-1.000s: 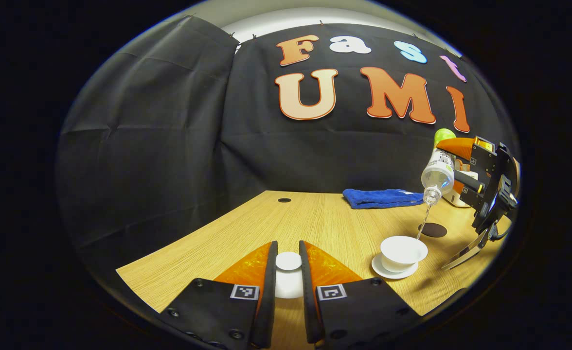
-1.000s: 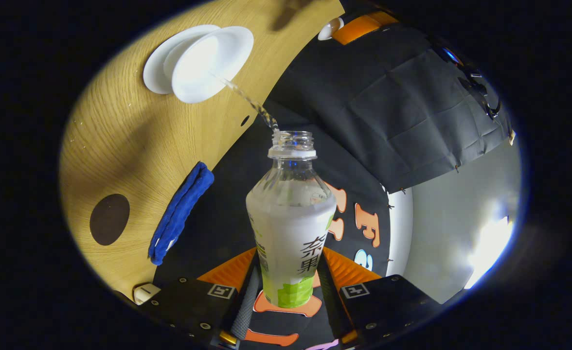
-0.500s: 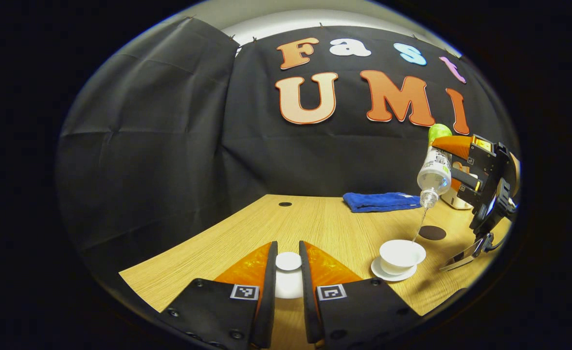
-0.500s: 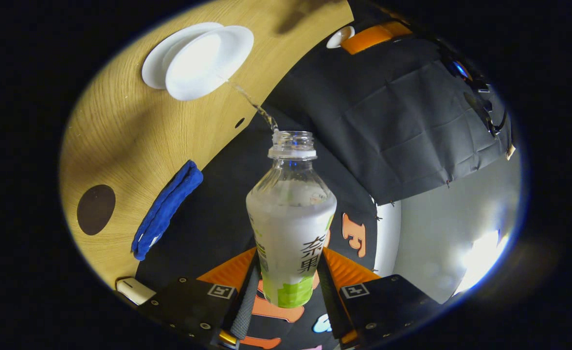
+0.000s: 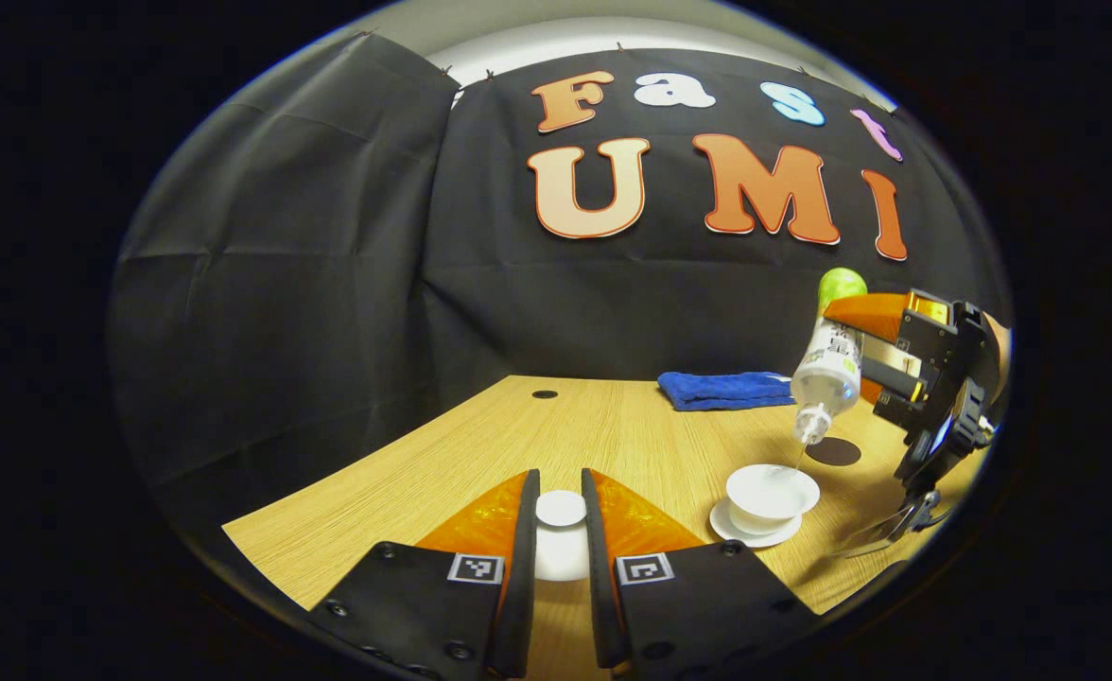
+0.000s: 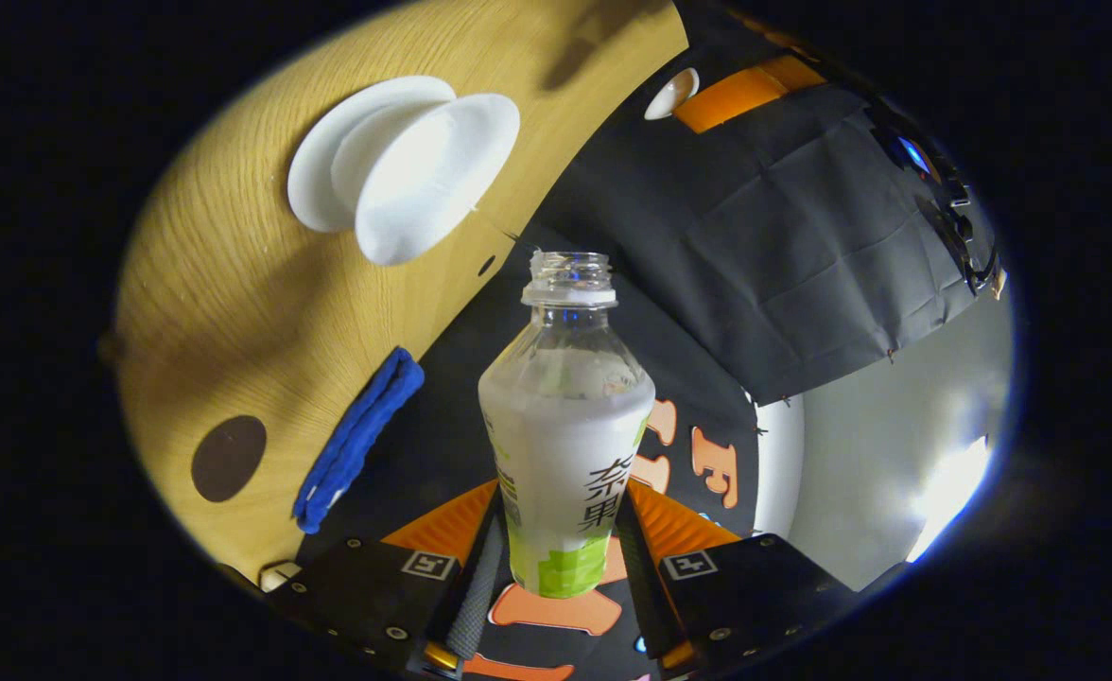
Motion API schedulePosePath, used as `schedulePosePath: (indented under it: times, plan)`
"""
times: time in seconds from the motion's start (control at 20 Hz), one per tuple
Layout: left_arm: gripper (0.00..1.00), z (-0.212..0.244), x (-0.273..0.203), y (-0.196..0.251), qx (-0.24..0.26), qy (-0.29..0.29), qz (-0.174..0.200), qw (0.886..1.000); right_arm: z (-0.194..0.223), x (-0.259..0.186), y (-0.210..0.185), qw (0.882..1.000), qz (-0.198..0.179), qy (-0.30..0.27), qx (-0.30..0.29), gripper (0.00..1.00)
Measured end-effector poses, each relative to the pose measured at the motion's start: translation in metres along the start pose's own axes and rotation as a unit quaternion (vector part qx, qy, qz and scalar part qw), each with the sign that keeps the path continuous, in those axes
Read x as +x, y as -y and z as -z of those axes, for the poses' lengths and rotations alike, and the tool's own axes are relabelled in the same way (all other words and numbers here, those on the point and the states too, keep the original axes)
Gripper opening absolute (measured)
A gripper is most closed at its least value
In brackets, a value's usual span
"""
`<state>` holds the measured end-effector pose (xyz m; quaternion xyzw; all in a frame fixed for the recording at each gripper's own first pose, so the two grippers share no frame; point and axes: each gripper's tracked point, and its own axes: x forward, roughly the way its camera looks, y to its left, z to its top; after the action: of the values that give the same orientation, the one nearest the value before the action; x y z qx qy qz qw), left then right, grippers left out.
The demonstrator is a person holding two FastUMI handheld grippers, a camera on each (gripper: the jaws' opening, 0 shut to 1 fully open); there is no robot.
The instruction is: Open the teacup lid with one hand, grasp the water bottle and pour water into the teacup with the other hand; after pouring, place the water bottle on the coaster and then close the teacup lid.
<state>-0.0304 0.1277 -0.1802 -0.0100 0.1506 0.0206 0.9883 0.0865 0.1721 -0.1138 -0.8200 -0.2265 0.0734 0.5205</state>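
My left gripper (image 5: 561, 484) is shut on the knob of the white teacup lid (image 5: 561, 511), held over the wooden table (image 5: 480, 454). To the right stands the white teacup (image 5: 772, 490), uncovered, on its saucer (image 5: 743, 537). The clear water bottle (image 5: 826, 364) hangs tilted just above the cup's far rim, mouth down, with only a thin trickle showing. My right gripper (image 6: 564, 499) is shut on the bottle (image 6: 565, 426) low on its labelled body. In the right gripper view the teacup (image 6: 433, 175) and saucer (image 6: 315, 180) lie beyond the bottle's mouth. The dark round coaster (image 5: 832, 451) (image 6: 228, 458) sits behind the cup.
A folded blue towel (image 5: 721, 388) (image 6: 357, 440) lies at the table's back edge. A small cable hole (image 5: 545, 393) is at the far left of the tabletop. A small white object (image 6: 277, 572) rests near the towel's end.
The bottle has dropped lower and nearer to the cup's rim. The stream has thinned from a steady pour to a faint trickle. The left gripper with the lid has held still.
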Motion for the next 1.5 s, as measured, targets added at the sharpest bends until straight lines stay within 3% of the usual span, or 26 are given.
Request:
schedulePosePath:
  times: [0.15,0.3,0.45,0.6,0.7,1.0,1.2,1.35,1.5]
  plan:
    - [0.29,-0.001,0.001,0.004,0.0,0.001,0.005,1.0,-0.005,-0.013,-0.006,0.995,-0.056,0.001,0.081,0.65]
    - [0.27,-0.002,0.002,0.012,-0.006,0.002,0.016,1.0,-0.015,-0.033,-0.004,0.98,-0.096,-0.002,0.175,0.65]
    - [0.29,-0.007,0.006,0.025,-0.012,0.004,0.029,1.0,-0.015,-0.042,0.001,0.943,-0.135,-0.017,0.305,0.65]
    - [0.29,-0.016,0.007,0.04,-0.014,0.011,0.042,0.999,0.009,-0.028,0.006,0.896,-0.137,-0.042,0.42,0.65]
    - [0.29,-0.019,0.01,0.052,-0.015,0.012,0.052,0.998,0.027,-0.019,0.005,0.855,-0.134,-0.063,0.497,0.66]
    - [0.3,-0.027,0.013,0.085,-0.009,0.017,0.076,0.997,0.073,-0.009,-0.029,0.707,-0.129,-0.131,0.683,0.66]
    - [0.29,-0.023,0.02,0.101,-0.006,0.01,0.087,0.996,0.079,-0.003,-0.06,0.596,-0.141,-0.159,0.774,0.66]
    - [0.27,-0.025,0.022,0.112,-0.01,0.011,0.093,0.996,0.079,-0.006,-0.08,0.54,-0.15,-0.183,0.808,0.65]
    - [0.27,-0.023,0.025,0.124,-0.007,0.007,0.095,0.995,0.079,-0.011,-0.095,0.474,-0.156,-0.198,0.844,0.66]
